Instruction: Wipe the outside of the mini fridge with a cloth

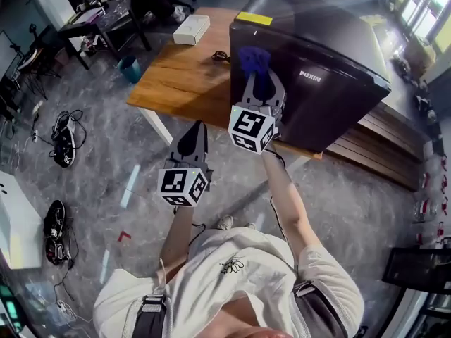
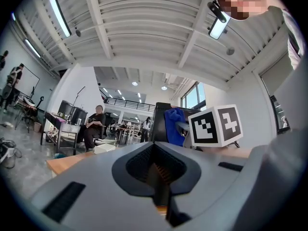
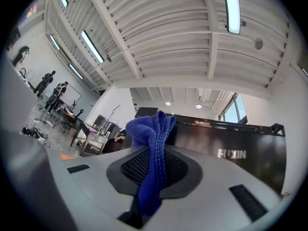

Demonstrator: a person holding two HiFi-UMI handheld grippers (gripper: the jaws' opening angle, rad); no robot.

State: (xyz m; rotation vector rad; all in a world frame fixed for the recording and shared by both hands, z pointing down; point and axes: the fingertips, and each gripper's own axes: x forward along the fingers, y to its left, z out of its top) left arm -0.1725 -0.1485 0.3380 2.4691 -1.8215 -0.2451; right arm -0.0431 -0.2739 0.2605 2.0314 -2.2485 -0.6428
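Your right gripper [image 1: 261, 83] clamps the cloth [image 1: 252, 58] in its fingers; press it flat against the fridge [image 1: 331, 97]. Left gripper [image 1: 192, 138] fingers are closed and empty.

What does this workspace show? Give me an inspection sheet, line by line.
Surface: wooden table, fridge standing on it.
Job's things: black mini fridge; blue cloth held up at its side, contact unclear.
Clutter: white box on the table.
Grippers: left hand-held gripper shut, empty; right hand-held gripper shut on the blue cloth.
Cables: black cable on the table; floor cables.
Surroundings: grey floor, desk beyond.
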